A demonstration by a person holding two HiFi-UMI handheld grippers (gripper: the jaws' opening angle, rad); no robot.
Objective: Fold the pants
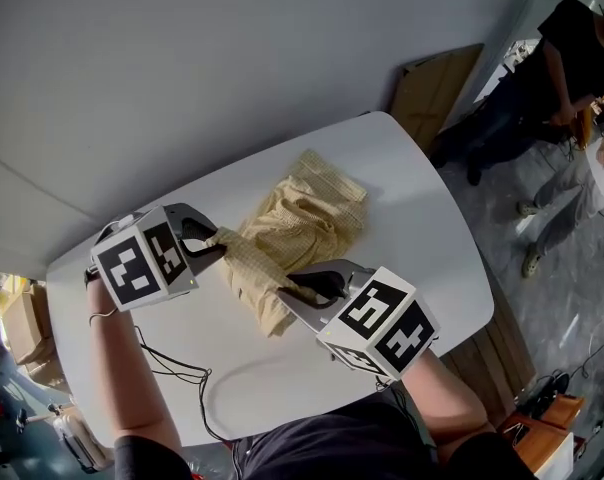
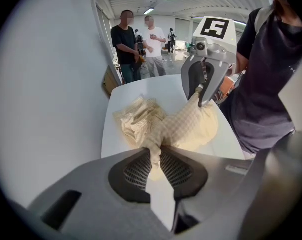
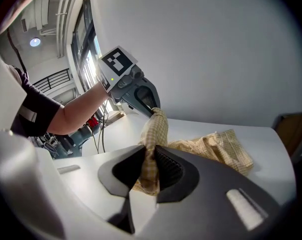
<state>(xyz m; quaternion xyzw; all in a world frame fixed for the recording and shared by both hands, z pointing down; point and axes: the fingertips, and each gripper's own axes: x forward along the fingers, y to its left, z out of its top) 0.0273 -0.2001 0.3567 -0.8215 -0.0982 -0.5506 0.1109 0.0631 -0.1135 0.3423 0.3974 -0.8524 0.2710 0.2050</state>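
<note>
Shows left gripper and right gripper each clamped on one edge of the pants, stretched between them with the rest crumpled on the table beyond the jaws, and suggests a fold barely begun.

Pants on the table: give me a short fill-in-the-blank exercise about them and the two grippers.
1. The checked pants lie partly on a ____ table.
2. The left gripper has its jaws ____ on the pants' fabric.
3. The right gripper pinches the same garment, so ____ grippers hold it in all.

Missing words: white; shut; two.
</note>
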